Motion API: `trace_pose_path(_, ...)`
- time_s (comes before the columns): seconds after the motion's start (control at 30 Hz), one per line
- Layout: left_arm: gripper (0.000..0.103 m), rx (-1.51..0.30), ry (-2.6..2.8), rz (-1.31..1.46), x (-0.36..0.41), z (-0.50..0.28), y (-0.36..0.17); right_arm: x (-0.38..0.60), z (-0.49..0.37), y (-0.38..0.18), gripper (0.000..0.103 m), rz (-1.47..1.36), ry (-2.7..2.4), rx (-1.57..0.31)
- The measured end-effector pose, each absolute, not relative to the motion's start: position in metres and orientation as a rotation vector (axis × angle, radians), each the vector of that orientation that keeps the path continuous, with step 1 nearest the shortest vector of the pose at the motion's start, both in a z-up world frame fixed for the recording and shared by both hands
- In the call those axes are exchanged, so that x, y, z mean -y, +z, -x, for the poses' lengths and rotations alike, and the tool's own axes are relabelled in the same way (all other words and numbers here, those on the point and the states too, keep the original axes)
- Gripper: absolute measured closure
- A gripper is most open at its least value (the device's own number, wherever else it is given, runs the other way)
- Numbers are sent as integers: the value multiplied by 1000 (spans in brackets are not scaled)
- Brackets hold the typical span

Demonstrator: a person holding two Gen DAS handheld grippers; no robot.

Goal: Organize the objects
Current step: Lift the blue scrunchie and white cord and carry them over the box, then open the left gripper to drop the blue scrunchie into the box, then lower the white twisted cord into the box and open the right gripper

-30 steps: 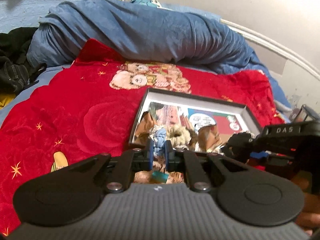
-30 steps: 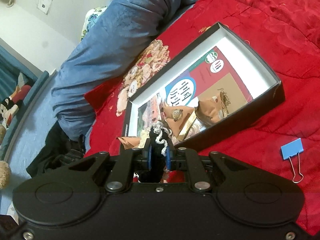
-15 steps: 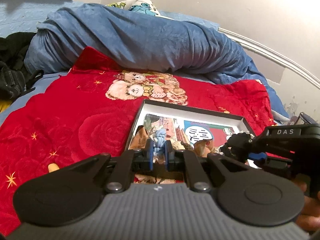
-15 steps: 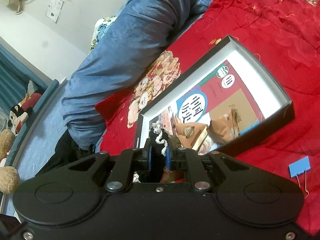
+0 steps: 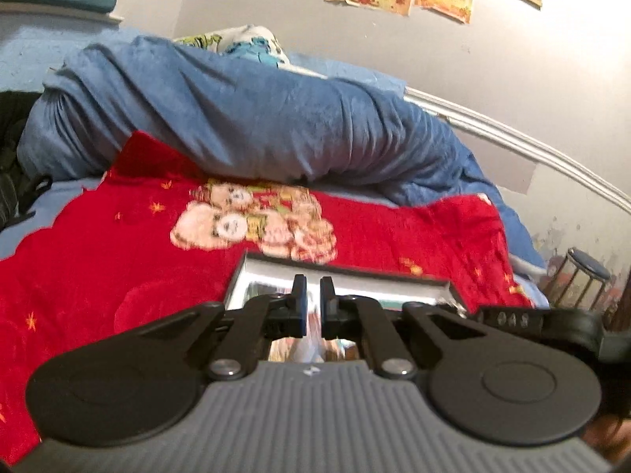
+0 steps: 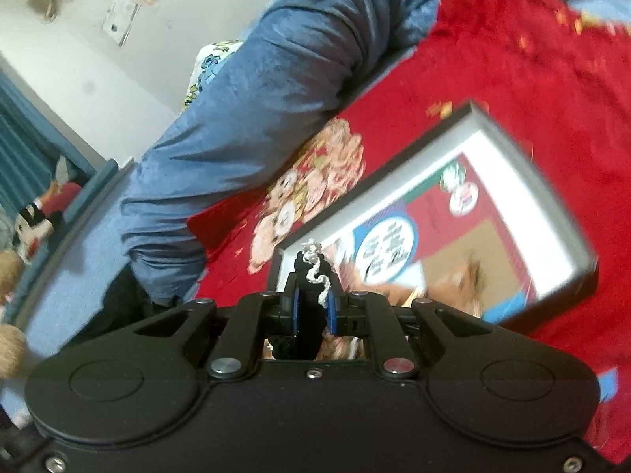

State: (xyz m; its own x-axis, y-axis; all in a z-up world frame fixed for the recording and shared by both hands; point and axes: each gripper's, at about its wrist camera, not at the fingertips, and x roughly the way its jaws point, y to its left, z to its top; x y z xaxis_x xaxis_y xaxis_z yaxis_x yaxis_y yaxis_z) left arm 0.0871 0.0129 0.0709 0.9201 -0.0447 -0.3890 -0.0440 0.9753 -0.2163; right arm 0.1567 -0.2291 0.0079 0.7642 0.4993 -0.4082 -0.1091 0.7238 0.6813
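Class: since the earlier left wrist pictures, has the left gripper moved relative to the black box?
Yes. The left gripper has risen and tipped upward: the black box sits lower, mostly hidden behind it.

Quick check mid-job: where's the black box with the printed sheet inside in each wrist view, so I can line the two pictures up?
Left wrist: the black box sits low at centre, only its far wall showing above the left tool.
Right wrist: the box fills the right half, tilted, beyond the right tool.
Shared landmark: the teddy-bear print on the red blanket, just beyond the box.
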Motion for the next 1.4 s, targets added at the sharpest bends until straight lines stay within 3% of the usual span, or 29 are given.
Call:
trace_pose_path(0.3,94,-369,-61,211,-37,-133,89,247,-201,6,90,-677,261,-595)
trace_pose_path(0.4,63,-451,-18,169,-49,-128,69,240,-207,-4,90,-678,260,-623)
trace_pose_path(0.5,55,-548,84,182,-63,-113,38,229,-208,-5,90,-653,296,-622)
trace_pose_path(0.63,29,-661,227,139,-64,-113,4,219,-207,-9,90,-650,309,-645)
trace_pose_path(0.73,24,-700,256,235,-68,-95,-16,215,-201,-7,90,-639,331,-649)
trace_pose_path(0.9,18,-693,234,168,-54,-94,-22,211,-193,0,90,-626,361,-626)
trace_pose_path(1.17,20,-760,155,194,-46,-108,-43,211,-198,-8,90,-648,360,-654)
trace_pose_path(1.2,26,-770,148,204,-45,-111,-45,210,-197,-8,90,-644,360,-655)
trace_pose_path(1.23,39,-786,141,214,-45,-113,-48,210,-197,-8,90,-641,360,-655)
trace_pose_path(1.27,41,-789,142,202,-42,-112,-49,210,-197,-8,90,-643,359,-655)
trace_pose_path(1.33,74,-778,125,165,-36,-111,-49,209,-198,-8,90,-643,361,-652)
trace_pose_path(1.37,81,-777,105,166,-33,-110,-47,210,-198,-9,90,-645,360,-651)
trace_pose_path(1.4,81,-776,99,167,-32,-109,-45,210,-198,-9,90,-649,358,-652)
